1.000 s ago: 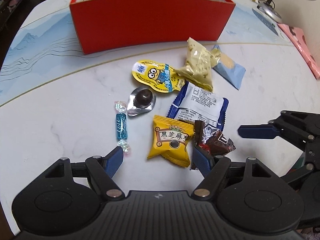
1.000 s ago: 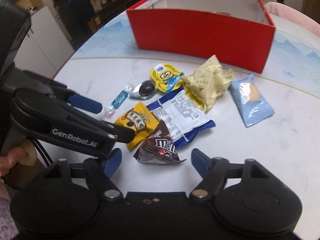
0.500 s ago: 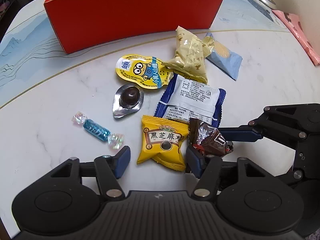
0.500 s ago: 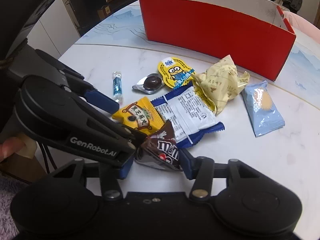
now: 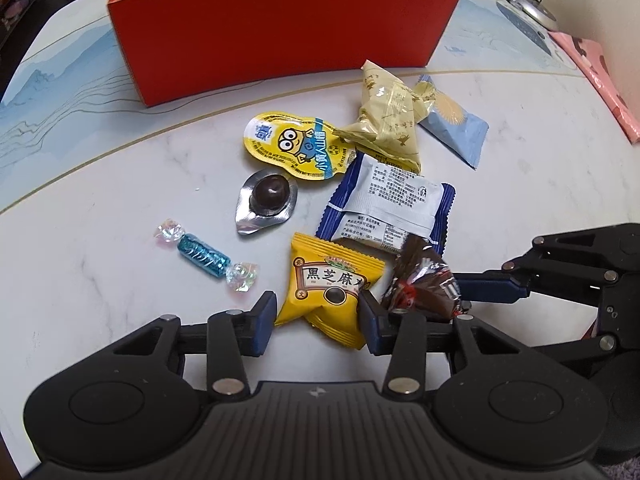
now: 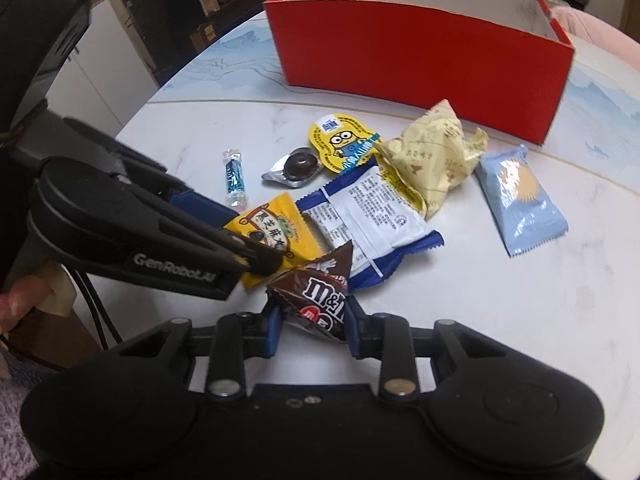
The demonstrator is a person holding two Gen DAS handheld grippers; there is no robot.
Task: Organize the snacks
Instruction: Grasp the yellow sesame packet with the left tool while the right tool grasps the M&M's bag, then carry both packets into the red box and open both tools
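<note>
So your right gripper (image 6: 310, 322) has its two blue pads pinched in on the brown M&M's bag (image 6: 316, 294), and from the right wrist view the bag looks bunched up between them, which makes sense: a floppy foil pouch has to be squeezed across its belly or it just slides out. It sits at the near edge of the pile, its top corner overlapping the blue-and-white packet (image 6: 368, 220), so taking it first means nothing else gets dragged along.

Your left gripper (image 5: 316, 318) is a different story. Its jaws stand at a middling gap, one on each side of the lower end of the yellow sesame packet (image 5: 330, 284), and as far as I can tell they aren't squeezing it yet. That packet lies flat on the marble table (image 5: 120, 208), just beside the M&M's bag, so you're lined up for a second grab, I'd guess.

Everything else is loose on the table: the twist-wrapped blue candy (image 5: 204, 256) off to the left, the foil chocolate cup (image 5: 268, 200), the yellow Minion pouch (image 5: 296, 146), the crumpled cream bag (image 5: 390, 120) and the light blue packet (image 5: 456, 124). The red box (image 5: 280, 28) sits open behind them all, probably where this stuff is headed, though I can't see what's in it.

One worry: both tools are crowded close together, so lift the M&M's bag clear before closing the left.
</note>
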